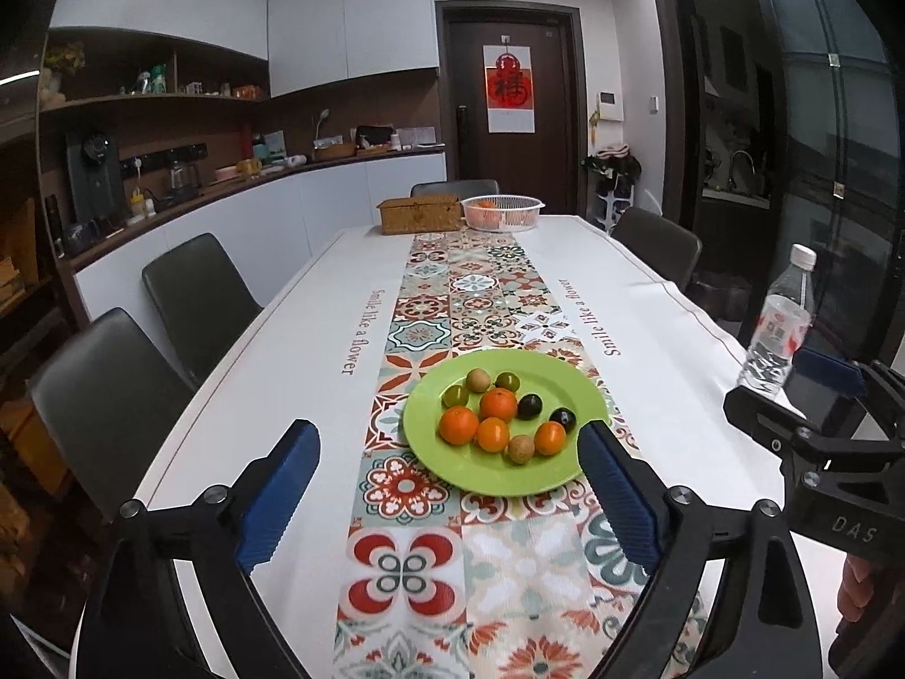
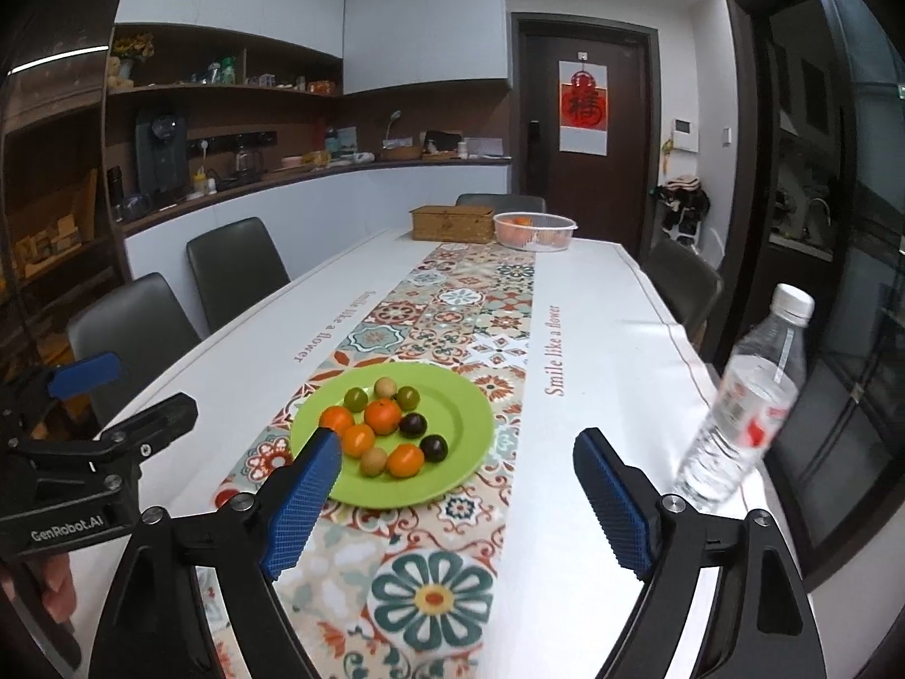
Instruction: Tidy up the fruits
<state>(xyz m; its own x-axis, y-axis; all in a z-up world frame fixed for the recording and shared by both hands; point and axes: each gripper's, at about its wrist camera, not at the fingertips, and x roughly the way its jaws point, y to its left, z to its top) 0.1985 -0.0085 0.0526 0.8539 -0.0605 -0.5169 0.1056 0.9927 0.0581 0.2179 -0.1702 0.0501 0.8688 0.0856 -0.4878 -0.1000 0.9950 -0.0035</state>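
Both tools are empty and above the near end of the surface (image 1: 271, 373). Left tool (image 1: 449, 486) has its jaws wide apart with nothing between them; same for the right tool (image 2: 458, 486).

The green plate (image 1: 543, 475) sits just ahead of both tools on the patterned runner (image 1: 430, 305). On it are four oranges (image 1: 499, 403), three small green fruits (image 1: 455, 395), two dark plums (image 1: 530, 405) and two brown round fruits (image 1: 520, 448), loosely bunched by kind.

A water bottle (image 2: 741, 402) stands ahead-right of the right tool, near the surface's edge. Far ahead are a white basket (image 1: 502, 211) with oranges inside and a wicker box (image 1: 418, 214) beside it.

My read: the step is either finished or between picks, with no grasp under way. If more sorting is needed, the next move is to lower one tool forward over a single fruit and close gently. The fruits touch, so a neighbour could roll.
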